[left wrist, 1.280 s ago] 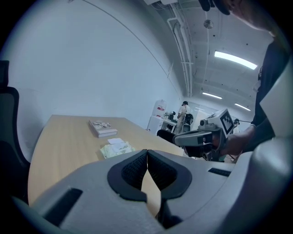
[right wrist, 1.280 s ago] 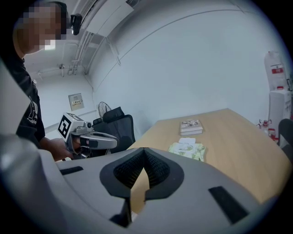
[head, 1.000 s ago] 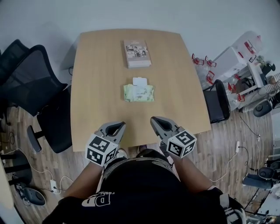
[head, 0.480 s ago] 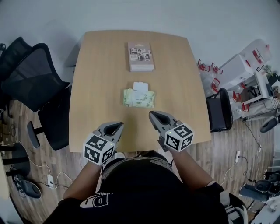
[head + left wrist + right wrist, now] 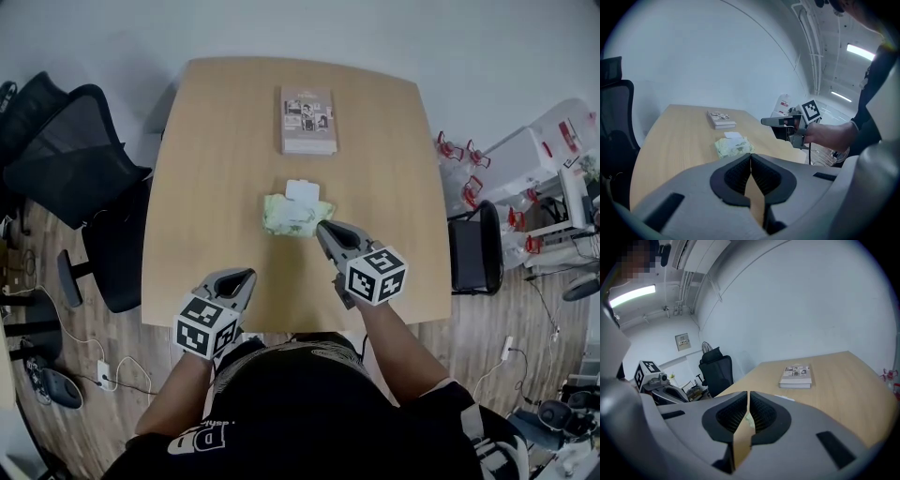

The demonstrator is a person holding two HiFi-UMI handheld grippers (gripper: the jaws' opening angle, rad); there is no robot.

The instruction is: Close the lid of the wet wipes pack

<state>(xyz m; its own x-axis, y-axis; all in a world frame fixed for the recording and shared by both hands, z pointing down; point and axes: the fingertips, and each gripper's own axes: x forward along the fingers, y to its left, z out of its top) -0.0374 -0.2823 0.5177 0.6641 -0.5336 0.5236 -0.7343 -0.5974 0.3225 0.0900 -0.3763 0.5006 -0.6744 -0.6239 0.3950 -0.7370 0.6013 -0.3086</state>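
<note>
Lid (image 5: 302, 190) of the wet wipes pack (image 5: 292, 217) points away, flipped open; its long axis runs crosswise. Left gripper (image 5: 240, 278) and right gripper (image 5: 324, 229) are both closed, empty.

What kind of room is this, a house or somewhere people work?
Probably an office or lab workroom: a plain wooden table, a black office chair, and white equipment stacked at the side.

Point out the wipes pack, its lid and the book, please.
wet wipes pack (image 5: 291, 216), head view, middle of green wrapper
lid (image 5: 302, 190), head view, white flap's centre
book (image 5: 307, 120), head view, centre of cover
</note>
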